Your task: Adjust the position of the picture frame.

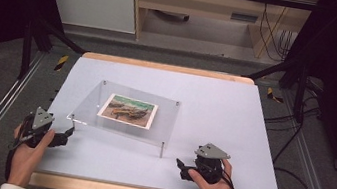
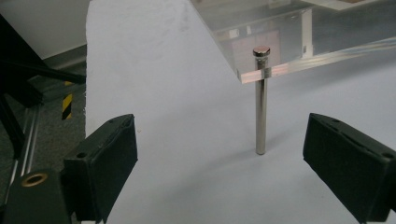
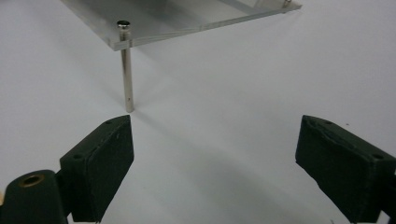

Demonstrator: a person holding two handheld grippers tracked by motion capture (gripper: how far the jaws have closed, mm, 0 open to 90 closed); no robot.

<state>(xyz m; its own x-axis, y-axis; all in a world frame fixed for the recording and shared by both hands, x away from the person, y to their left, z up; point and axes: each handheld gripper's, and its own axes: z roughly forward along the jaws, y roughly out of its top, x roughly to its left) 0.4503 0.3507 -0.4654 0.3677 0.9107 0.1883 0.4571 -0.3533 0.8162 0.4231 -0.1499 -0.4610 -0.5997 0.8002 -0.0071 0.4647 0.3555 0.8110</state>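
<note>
picture [image 1: 128, 109] under clear plate [image 1: 162, 124] from above, metal leg [image 2: 260, 102] between spread fingers [image 2: 105, 163]

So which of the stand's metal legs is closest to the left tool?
The near-left leg, at the clear plate's corner just ahead of the left tool. The other three stand farther off.

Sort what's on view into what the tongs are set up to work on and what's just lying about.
Likely in play:
clear plate on metal legs
picture
left tongs, right tongs, both open

Lying about:
cables on the floor
shelf unit behind
</note>
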